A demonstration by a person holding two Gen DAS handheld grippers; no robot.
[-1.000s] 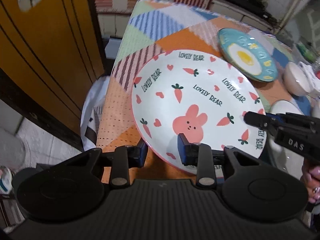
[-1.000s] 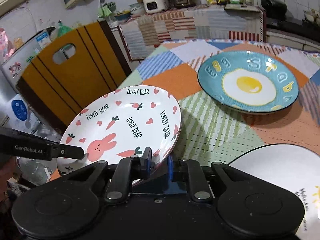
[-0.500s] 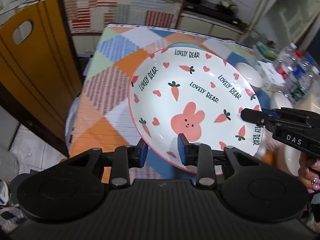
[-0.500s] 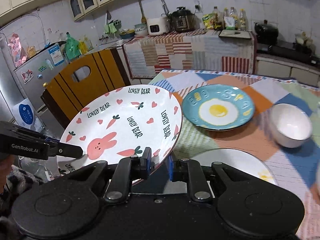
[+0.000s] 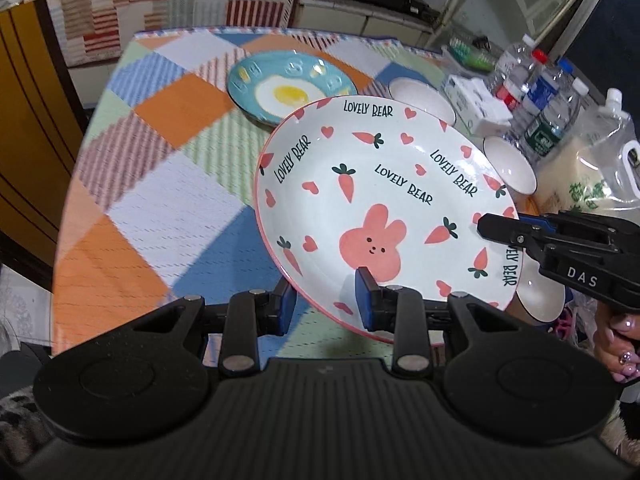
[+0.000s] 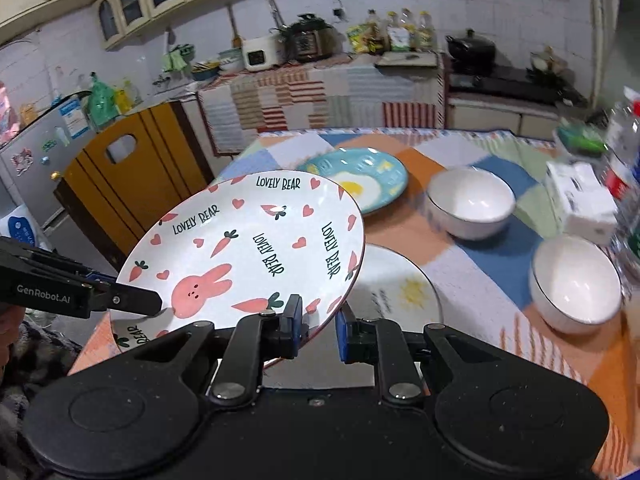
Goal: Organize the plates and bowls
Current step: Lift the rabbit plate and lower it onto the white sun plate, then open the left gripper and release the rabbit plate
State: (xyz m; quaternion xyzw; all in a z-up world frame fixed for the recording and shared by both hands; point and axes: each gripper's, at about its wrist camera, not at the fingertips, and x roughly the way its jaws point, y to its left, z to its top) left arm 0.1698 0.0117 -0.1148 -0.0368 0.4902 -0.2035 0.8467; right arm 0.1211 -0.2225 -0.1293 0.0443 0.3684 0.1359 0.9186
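Note:
A white bunny plate (image 5: pixel 384 208) with carrots and "LOVELY BEAR" print is held tilted in the air above the table; it also shows in the right wrist view (image 6: pixel 248 252). My left gripper (image 5: pixel 326 304) is shut on its near rim. My right gripper (image 6: pixel 318 328) is shut on its opposite rim and shows in the left wrist view (image 5: pixel 496 228). A blue egg plate (image 6: pixel 360 180) lies on the table behind. A white sun plate (image 6: pixel 400 292) lies under the held plate. Two white bowls (image 6: pixel 472 200) (image 6: pixel 576 284) stand to the right.
The table has a patchwork cloth (image 5: pixel 160 168). Water bottles (image 5: pixel 540 92), a tissue pack (image 6: pixel 580 200) and a clear pouch (image 5: pixel 608 160) crowd the right edge. A yellow wooden chair (image 6: pixel 132 176) stands at the left. A kitchen counter (image 6: pixel 320 96) runs behind.
Both grippers carried the bunny plate up and to the right, from the table's left edge over the sun plate. The bowls and bottles came into view.

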